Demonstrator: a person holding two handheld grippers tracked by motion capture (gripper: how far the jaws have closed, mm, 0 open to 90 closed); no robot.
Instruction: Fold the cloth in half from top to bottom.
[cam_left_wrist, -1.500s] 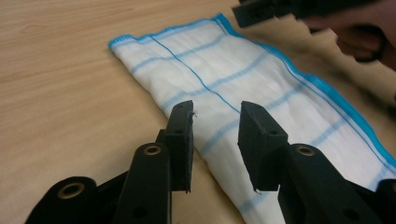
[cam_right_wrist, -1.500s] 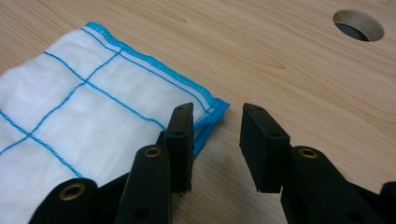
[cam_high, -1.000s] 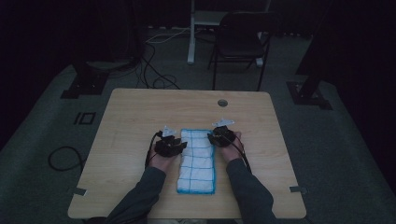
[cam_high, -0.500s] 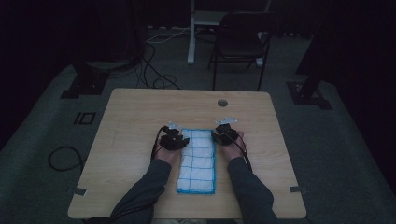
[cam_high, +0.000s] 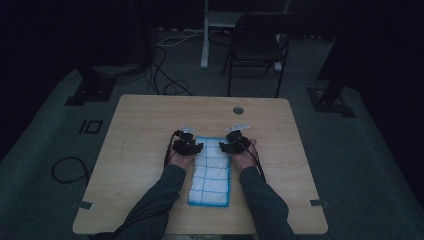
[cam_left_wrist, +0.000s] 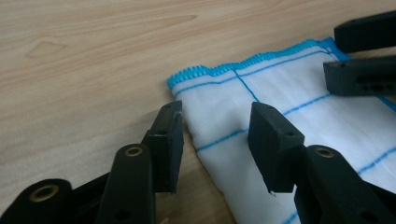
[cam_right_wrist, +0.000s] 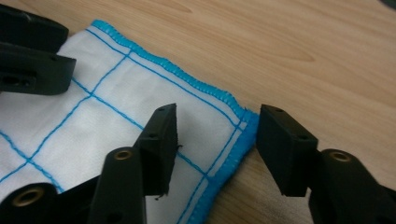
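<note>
Both forearms come up from six o'clock in the high view, sleeved to the wrists and running almost side by side toward twelve. The left gripper (cam_high: 192, 145) sits at about nine o'clock of the right gripper (cam_high: 229, 144), each angled inward toward the other. Both sets of jaws have just been opening and stand apart, pads clamping nothing; the left gripper (cam_left_wrist: 215, 140) gapes wider than the right gripper (cam_right_wrist: 217, 149).

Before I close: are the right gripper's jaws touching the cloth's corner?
Cannot tell: in the right gripper view, the right gripper stands open astride the cloth corner, no pad plainly pressing it.
</note>
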